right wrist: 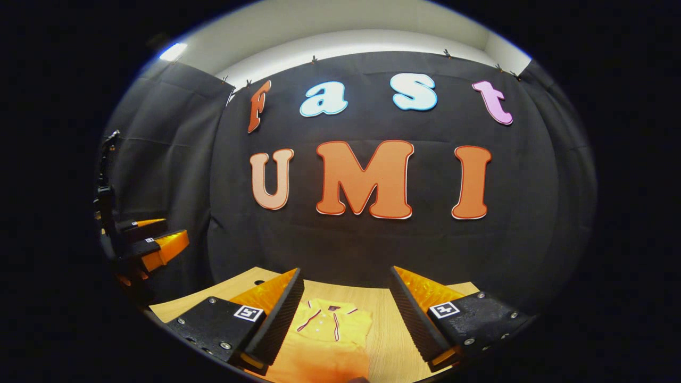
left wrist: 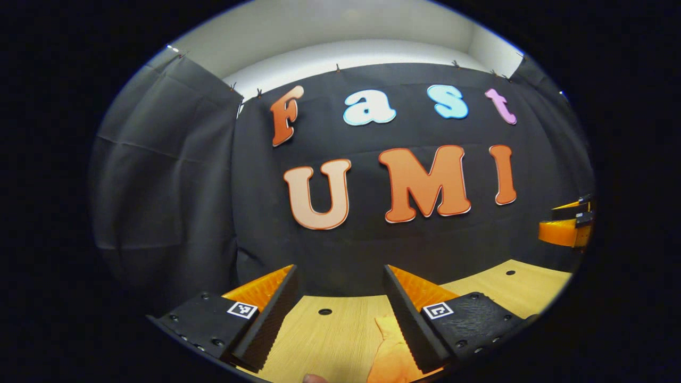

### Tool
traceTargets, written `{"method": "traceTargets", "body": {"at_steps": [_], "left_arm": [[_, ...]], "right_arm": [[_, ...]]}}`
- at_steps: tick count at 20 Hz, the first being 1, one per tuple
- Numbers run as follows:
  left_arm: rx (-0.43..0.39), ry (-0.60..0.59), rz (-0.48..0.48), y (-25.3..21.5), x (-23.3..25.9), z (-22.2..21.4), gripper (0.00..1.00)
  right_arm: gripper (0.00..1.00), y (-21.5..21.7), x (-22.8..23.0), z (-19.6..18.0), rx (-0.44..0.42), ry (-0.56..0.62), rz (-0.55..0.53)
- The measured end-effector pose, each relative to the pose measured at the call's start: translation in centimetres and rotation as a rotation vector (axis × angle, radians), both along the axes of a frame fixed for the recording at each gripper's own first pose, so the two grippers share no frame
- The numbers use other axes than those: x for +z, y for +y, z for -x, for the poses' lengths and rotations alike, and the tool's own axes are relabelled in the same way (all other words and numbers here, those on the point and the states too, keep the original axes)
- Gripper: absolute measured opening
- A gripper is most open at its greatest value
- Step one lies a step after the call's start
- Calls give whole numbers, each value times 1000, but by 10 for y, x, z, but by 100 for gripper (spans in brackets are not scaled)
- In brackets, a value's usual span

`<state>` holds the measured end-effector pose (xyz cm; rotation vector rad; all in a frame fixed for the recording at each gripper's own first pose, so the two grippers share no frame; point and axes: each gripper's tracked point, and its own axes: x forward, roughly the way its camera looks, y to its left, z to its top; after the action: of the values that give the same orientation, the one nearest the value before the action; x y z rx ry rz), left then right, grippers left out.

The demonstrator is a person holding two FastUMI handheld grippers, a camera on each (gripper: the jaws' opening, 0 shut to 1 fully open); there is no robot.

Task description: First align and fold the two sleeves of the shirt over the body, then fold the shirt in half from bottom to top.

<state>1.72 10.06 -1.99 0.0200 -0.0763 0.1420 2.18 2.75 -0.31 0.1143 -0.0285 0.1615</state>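
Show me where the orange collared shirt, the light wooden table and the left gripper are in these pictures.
orange collared shirt (right wrist: 331,318): right gripper view, on its collar and placket.
light wooden table (left wrist: 330,340): left gripper view, on bare wood between the fingers.
left gripper (left wrist: 340,276): left gripper view, midway between its fingertips.

Right gripper (right wrist: 346,314) fingers spread wide, above wooden table (right wrist: 388,340); orange shirt (right wrist: 327,335) collar-up between them; left gripper (right wrist: 159,244) far left.

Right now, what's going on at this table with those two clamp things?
A person is holding a hand-held gripper in each hand above a wooden table, about to fold a small orange shirt that lies flat, collar towards the black cloth wall. The right hand-held gripper hangs open over the shirt. The left hand-held gripper is open too, with an edge of the shirt beside one finger. Neither grips anything.
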Motion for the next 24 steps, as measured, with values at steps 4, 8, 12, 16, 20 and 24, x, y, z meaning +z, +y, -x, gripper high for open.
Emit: {"method": "traceTargets", "body": {"at_steps": [4, 8, 12, 16, 20, 24], "left_arm": [[-4, 144, -5, -14, -49, 20, 97], [-56, 316, 27, -30, -109, 27, 97], [-100, 565, 86, -46, -185, 41, 97], [-145, 741, 96, -58, -234, 57, 98], [-175, 892, 94, -65, -282, 76, 98], [-203, 1030, 141, -66, -339, 88, 97]], "right_arm": [[98, -5, -38, 9, 22, 93, 6], [98, -5, -89, 27, 42, 240, -20], [98, -5, -147, 43, 48, 409, -23], [98, -3, -197, 64, 67, 545, -37], [98, 2, -240, 80, 83, 689, -38], [99, 1, -280, 95, 78, 847, -30]]}}
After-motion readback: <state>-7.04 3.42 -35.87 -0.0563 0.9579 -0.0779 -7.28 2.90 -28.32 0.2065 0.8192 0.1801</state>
